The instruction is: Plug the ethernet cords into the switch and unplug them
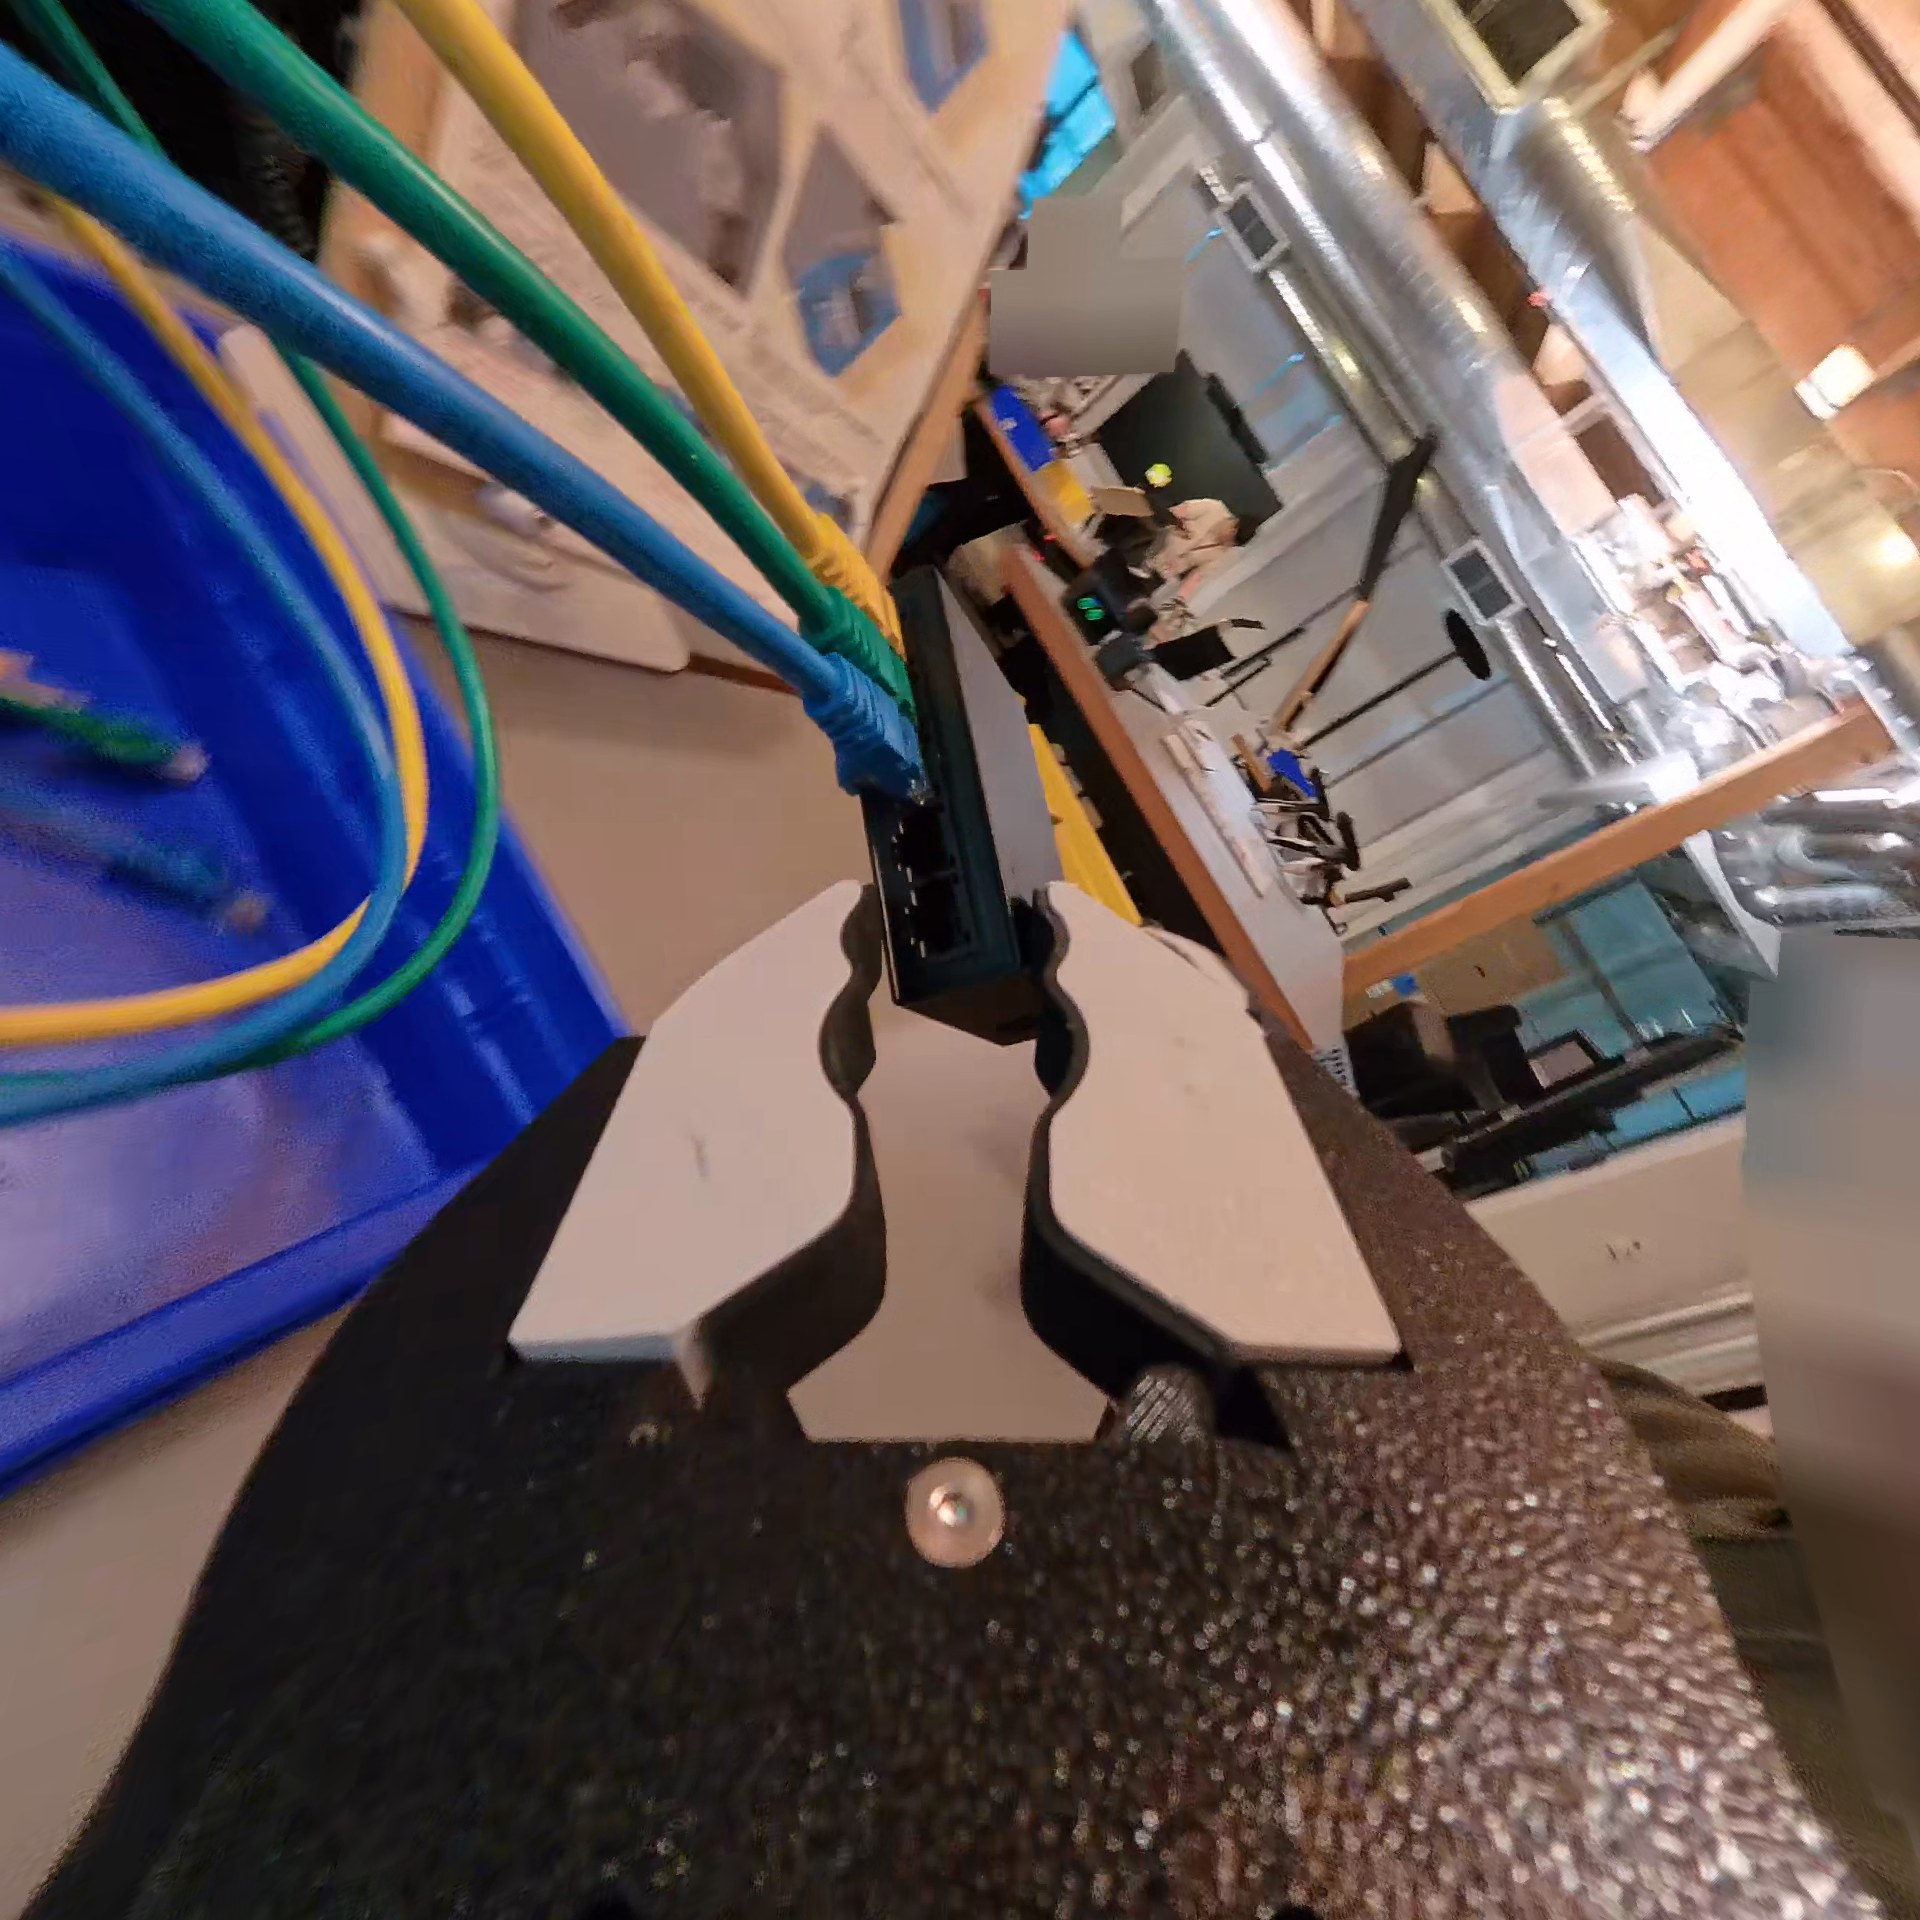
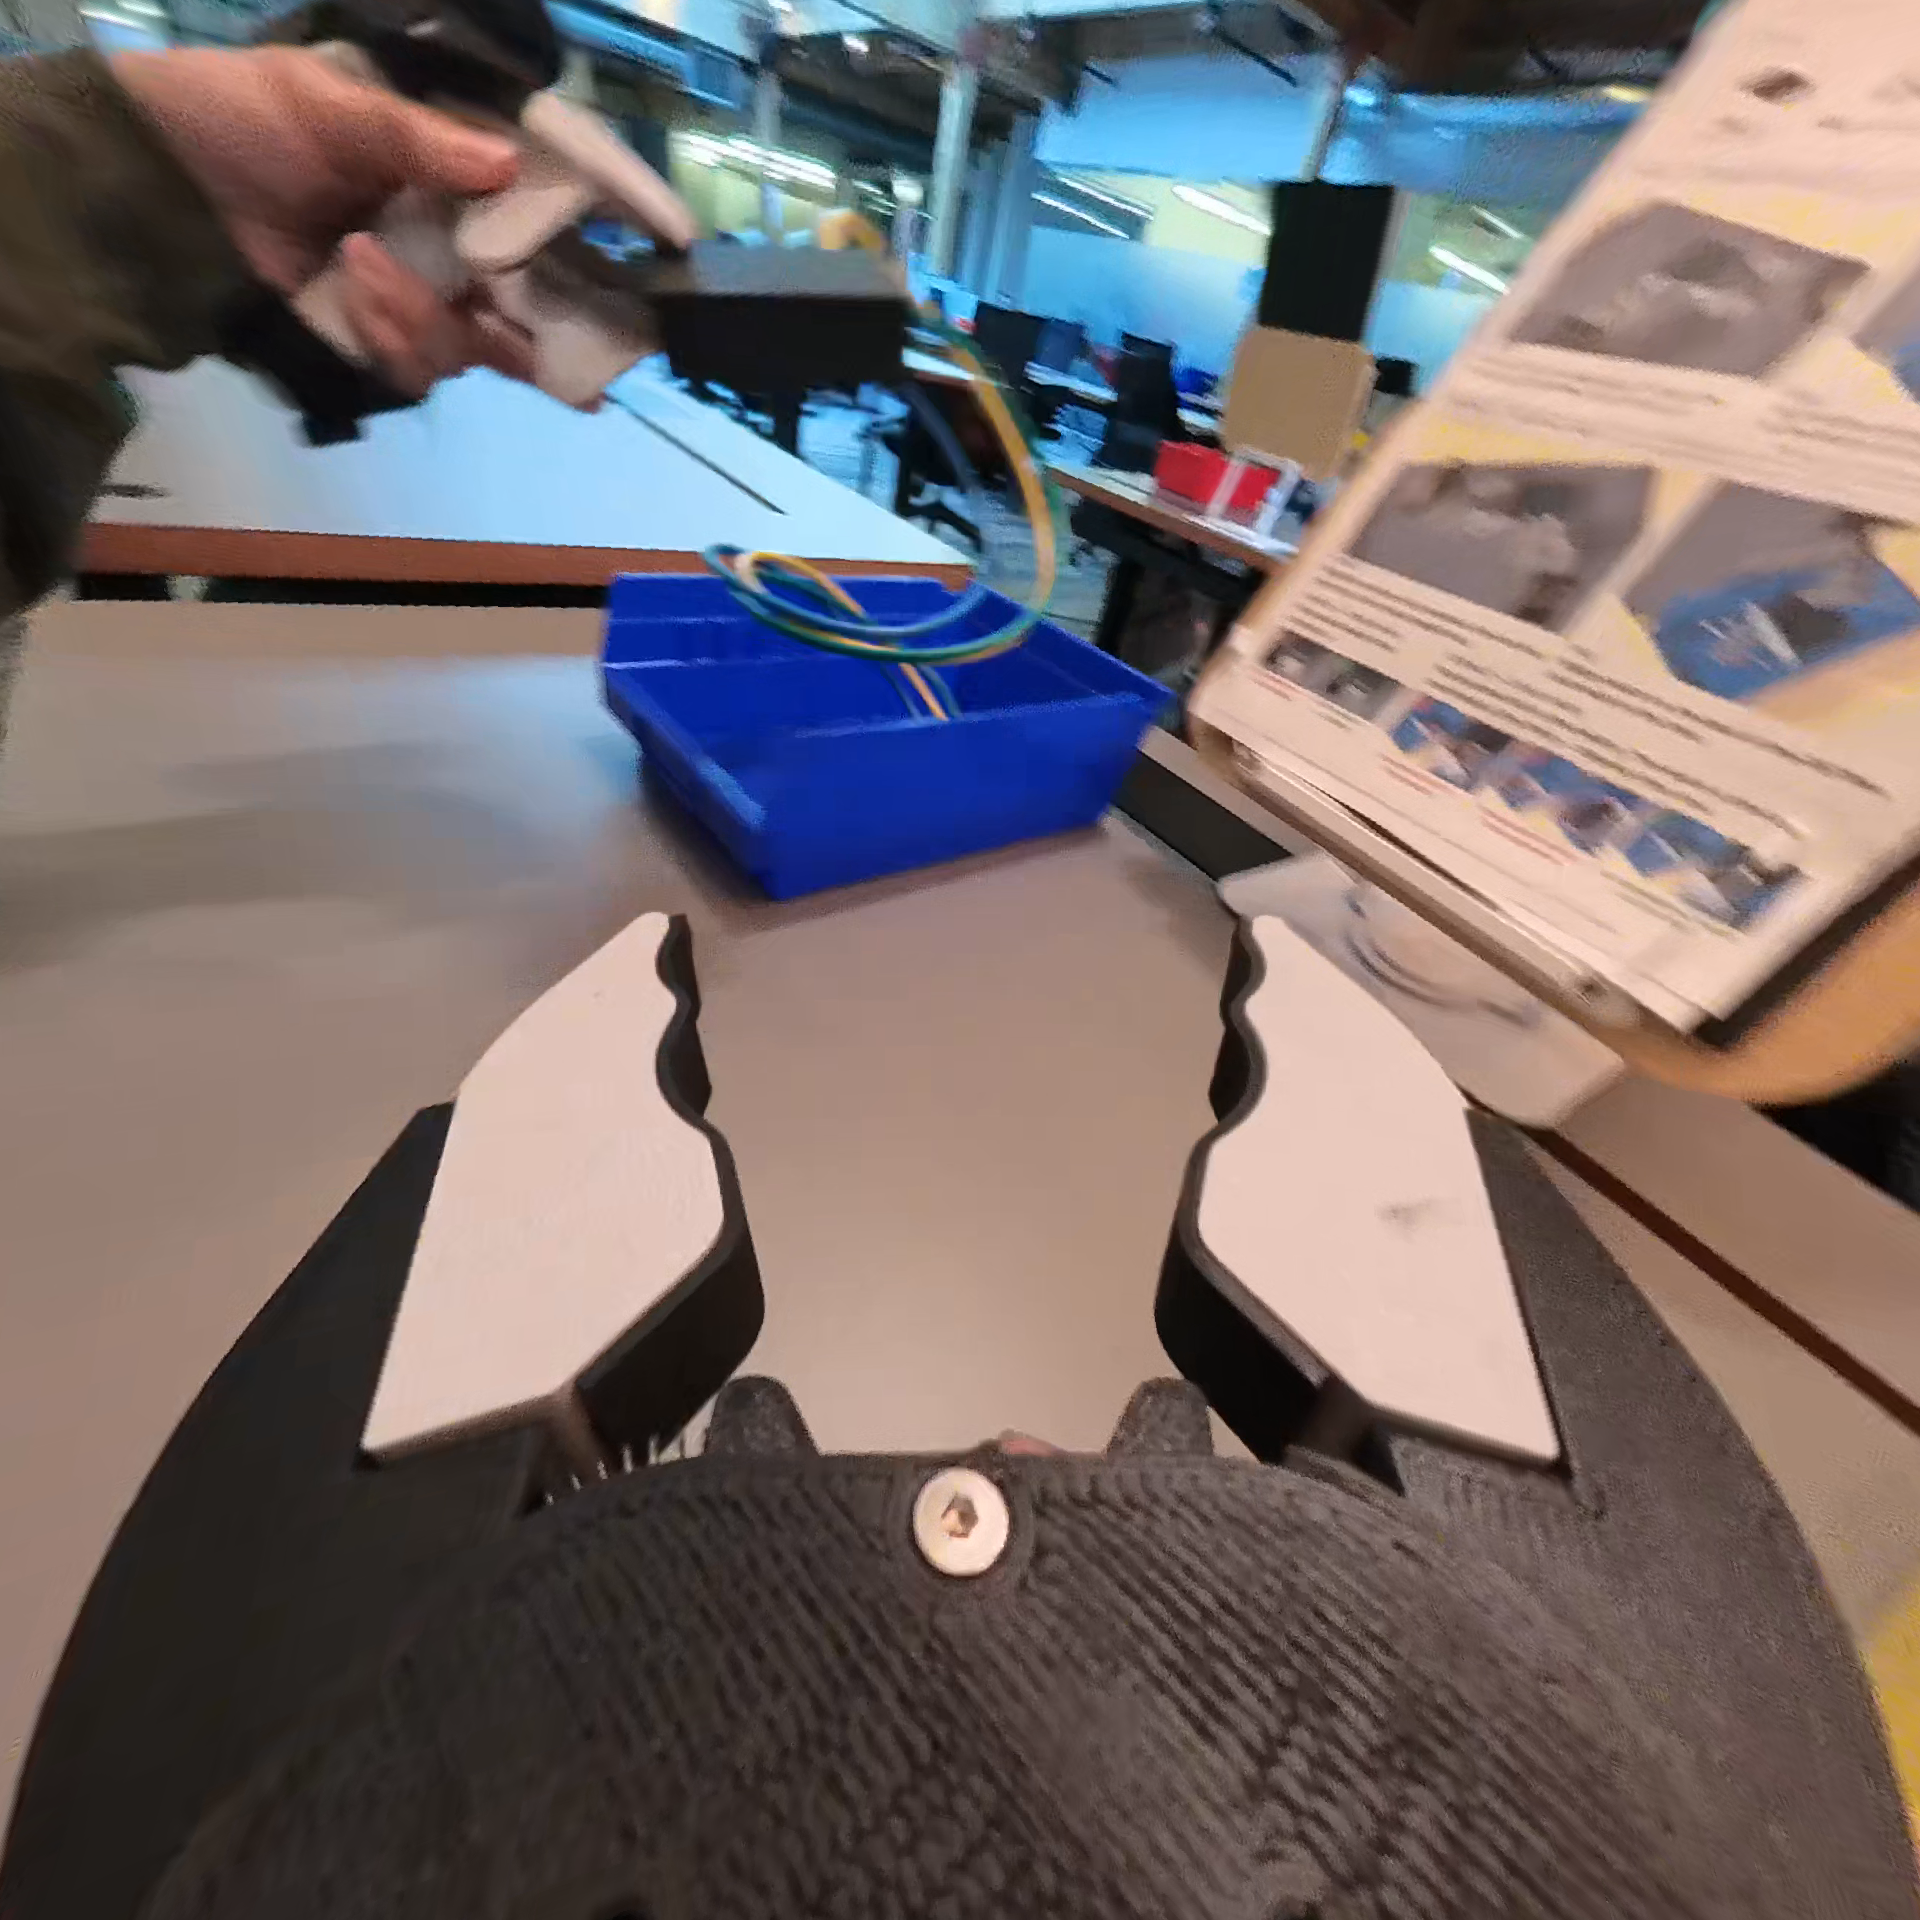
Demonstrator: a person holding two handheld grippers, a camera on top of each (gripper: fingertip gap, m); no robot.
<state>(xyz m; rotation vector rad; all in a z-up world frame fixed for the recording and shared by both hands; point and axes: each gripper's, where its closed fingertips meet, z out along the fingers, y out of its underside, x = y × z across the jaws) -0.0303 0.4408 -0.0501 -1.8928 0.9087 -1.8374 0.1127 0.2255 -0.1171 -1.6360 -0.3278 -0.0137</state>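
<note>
My left gripper [image 1: 951, 914] is shut on the near end of a dark switch [image 1: 961, 790] and holds it up in the air. A blue cord [image 1: 416, 416], a green cord [image 1: 540, 312] and a yellow cord [image 1: 623, 239] are plugged into its far ports; the near ports are empty. The cords loop down into the blue bin [image 1: 260, 1039]. In the right wrist view the switch [image 2: 790, 312] hangs high at the upper left, held by the left gripper [image 2: 623, 270] in a hand. My right gripper [image 2: 956, 987] is open and empty, low over the table [image 2: 312, 831].
The blue bin [image 2: 883, 769] stands on the table ahead of my right gripper, with cord loops [image 2: 935, 623] in it. A tilted board with printed pictures [image 2: 1610, 520] leans at the right, on a white stand [image 2: 1455, 987]. More tables and chairs stand behind.
</note>
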